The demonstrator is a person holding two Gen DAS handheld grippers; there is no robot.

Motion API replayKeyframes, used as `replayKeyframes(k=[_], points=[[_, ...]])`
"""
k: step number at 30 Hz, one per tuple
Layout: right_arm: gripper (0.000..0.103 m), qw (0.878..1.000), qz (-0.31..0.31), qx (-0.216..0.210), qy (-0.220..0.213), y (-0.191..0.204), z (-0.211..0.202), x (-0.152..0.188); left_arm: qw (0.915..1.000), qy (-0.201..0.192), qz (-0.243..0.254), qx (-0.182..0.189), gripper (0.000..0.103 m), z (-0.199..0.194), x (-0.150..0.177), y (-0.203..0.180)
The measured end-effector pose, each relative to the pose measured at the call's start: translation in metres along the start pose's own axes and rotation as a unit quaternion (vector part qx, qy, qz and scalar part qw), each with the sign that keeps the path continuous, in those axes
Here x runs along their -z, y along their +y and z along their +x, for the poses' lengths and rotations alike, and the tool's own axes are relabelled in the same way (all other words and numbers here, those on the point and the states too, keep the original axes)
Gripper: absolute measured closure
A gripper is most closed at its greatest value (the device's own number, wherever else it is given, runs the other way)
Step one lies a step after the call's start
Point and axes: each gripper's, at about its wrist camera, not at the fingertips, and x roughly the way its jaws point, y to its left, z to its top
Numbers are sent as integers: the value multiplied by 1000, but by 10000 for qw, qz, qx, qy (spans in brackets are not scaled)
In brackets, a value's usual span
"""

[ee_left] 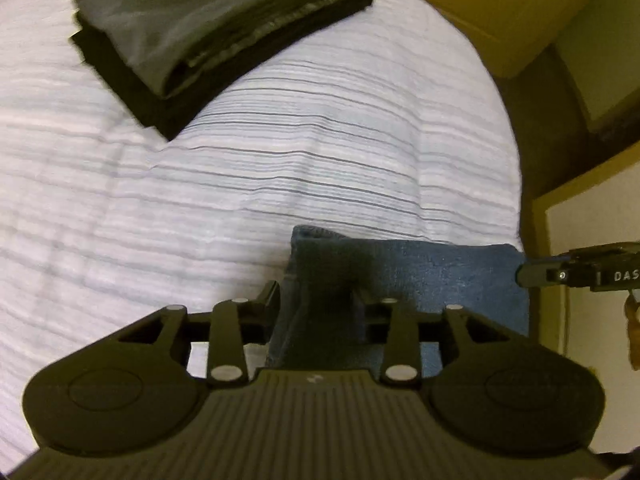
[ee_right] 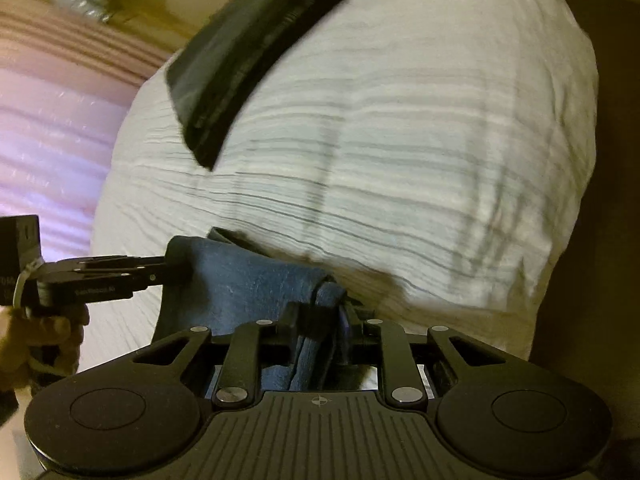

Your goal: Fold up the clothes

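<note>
A folded blue cloth [ee_left: 420, 276] lies on the striped white bedspread [ee_left: 280, 168] near its edge. My left gripper [ee_left: 318, 300] points down over the cloth's left end, which lies flat and unbunched between its parted fingers. In the right wrist view the left gripper [ee_right: 164, 266] meets the blue cloth [ee_right: 240, 280] from the left. My right gripper [ee_right: 324, 316] is shut on the cloth's other end, with the fabric bunched between its pads. The right gripper [ee_left: 528, 274] shows at the right edge of the left wrist view.
A stack of dark folded clothes [ee_left: 208, 36] rests at the far side of the bedspread, also visible as the dark stack [ee_right: 248, 64]. A pink striped cover [ee_right: 52, 120] lies to the left. Cardboard boxes [ee_left: 500, 4] stand beyond the bed's edge.
</note>
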Motion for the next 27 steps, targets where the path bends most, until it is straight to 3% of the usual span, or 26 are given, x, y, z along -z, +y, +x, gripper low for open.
replayKeyframes(k=[4, 7, 12, 17, 20, 22, 24, 27], points=[[84, 9956, -694, 311, -542, 31, -22, 1, 9987, -404, -299, 54, 75, -44, 25, 5], [84, 9863, -1475, 102, -731, 64, -26, 2, 9971, -556, -470, 241, 75, -59, 52, 3], [83, 9676, -2495, -376, -127, 101, 27, 2, 9952, -516, -824, 74, 75, -61, 103, -2], [84, 9377, -3408, -407, 550, 130, 92, -7, 9840, -514, -1670, -349, 75, -78, 163, 8], [84, 9432, -3182, -157, 938, 123, 131, -22, 9753, -352, -2086, -631, 75, -77, 187, 17], [84, 9460, -3093, -123, 965, 120, 143, -25, 9705, -410, -2270, -698, 75, -78, 196, 22], [84, 9439, -3156, -52, 972, 124, 142, -24, 9639, -524, -2522, -681, 76, -77, 199, 29], [84, 9404, -3295, 73, 834, 131, 120, -14, 9625, -513, -2548, -773, 77, -67, 196, 39]])
